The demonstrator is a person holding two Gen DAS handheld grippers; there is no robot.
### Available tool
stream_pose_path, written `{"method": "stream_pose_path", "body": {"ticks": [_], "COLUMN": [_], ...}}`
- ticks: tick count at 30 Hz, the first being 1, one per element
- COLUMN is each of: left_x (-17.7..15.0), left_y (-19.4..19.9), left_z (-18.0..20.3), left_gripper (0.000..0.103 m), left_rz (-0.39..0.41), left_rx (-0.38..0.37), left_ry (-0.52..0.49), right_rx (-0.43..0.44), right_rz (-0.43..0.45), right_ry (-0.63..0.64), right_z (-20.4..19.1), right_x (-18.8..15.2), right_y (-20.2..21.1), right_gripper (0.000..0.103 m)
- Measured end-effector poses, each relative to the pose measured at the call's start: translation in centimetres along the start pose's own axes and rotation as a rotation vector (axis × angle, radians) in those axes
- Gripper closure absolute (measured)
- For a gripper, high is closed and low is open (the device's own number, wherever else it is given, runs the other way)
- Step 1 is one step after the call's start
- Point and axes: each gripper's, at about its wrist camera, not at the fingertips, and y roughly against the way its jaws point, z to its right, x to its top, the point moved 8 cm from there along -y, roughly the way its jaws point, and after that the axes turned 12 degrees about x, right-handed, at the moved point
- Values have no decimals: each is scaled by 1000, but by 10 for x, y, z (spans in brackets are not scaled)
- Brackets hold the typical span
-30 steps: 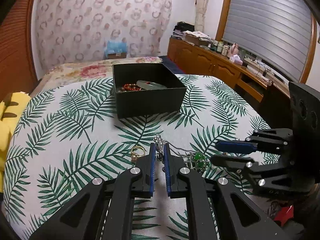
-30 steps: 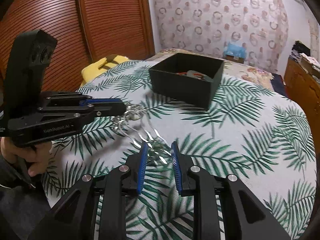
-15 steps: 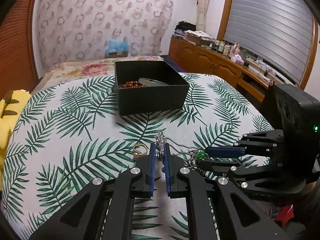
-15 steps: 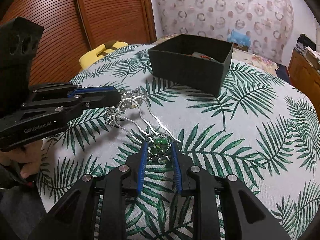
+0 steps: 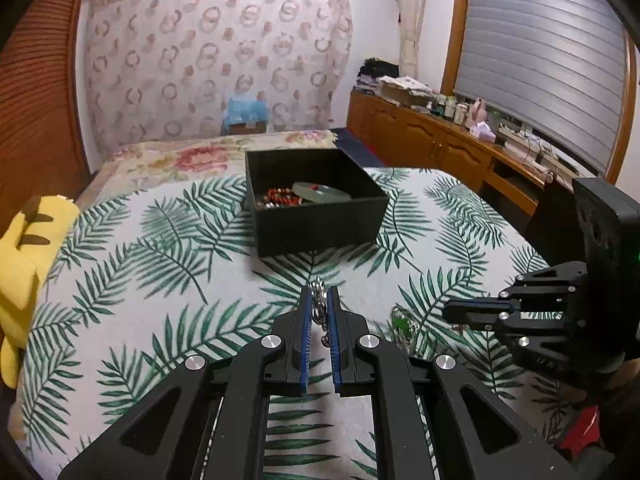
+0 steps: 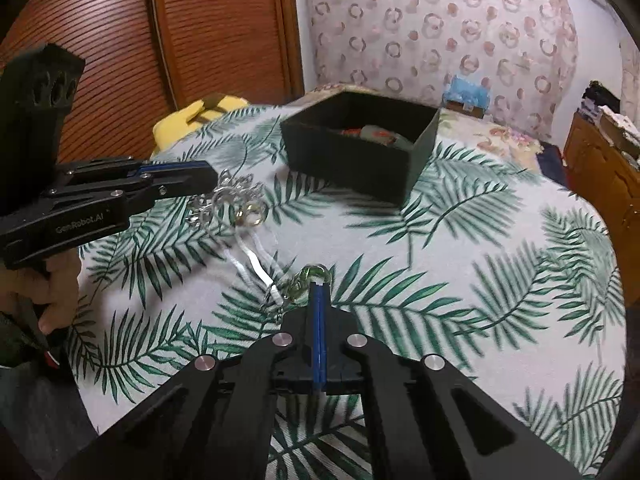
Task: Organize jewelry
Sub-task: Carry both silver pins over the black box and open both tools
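On the palm-print bedspread [image 5: 168, 256], at 6 o'clock from the black box [image 5: 320, 220], both grippers grip metal jewelry. Left gripper [image 5: 320, 312]: fingers narrow, clamped on a silver ornament cluster [image 5: 319, 304] that pokes out past the tips. Right gripper [image 6: 319, 292]: fingers pressed together on a green-stone pendant piece [image 6: 306, 278], green loop showing just past the tips.

In the right wrist view, silver wavy prongs [image 6: 256, 264] run from the green piece toward 10 o'clock to the silver cluster and a gold ring [image 6: 251, 213] at the left tips. Can't tell if it's one hairpin, two tangled, or whether the ring is caught.

My read of the step: separate or lift, then carry to the box.
- Pull apart slowly, watch the prongs; if they snag, stop and twist rather than yank.
- Keep both grips firm; thin metal will likely slip.
- Clear the box's near wall before release, drop low.

Box already holds red-brown beads [image 5: 280, 198] and a pale green bangle [image 5: 320, 192]. It's at 12 o'clock from the left gripper, well apart.
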Motion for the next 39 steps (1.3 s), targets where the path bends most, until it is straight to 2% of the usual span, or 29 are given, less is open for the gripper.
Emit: {"method": "stream_pose_path", "body": {"ticks": [5,17,19,21,27,28,30,34,39], "left_x": [4,2,2,2,1,2,2,8,25], "left_y": [1,1,1,1,1,1,2,6,13], "left_z": [-1,-2,-2,-1,-2,-2,-4,-7,-7], "left_gripper": [97,97,97,97,97,97,97,97,97], "left_rz": [9,5,4,5,6,7,14,37,76], "left_rx": [4,9,8,7,7,9,12,21,27], "left_ry": [-5,-7,-7,-8,-8,-8,-9,-17,-24], "right_rx": [2,31,30,21,-6,-12,-20,-38,-61], "right_rz": [7,-47,-56,-64,-100,-104,-106,-76,3], "right_ry": [-7,0,5,12,46,56,65,60,65], "right_z": [3,-8,-8,-7,-5,-5,-3,6,12], "right_x": [7,9,9,10,8,8,8,11,31], "right_y": [0,-34,-36,-38,-47,-47,-45,-32,-4], "right_gripper": [103,97,93,83,84,94,94,96,96]}}
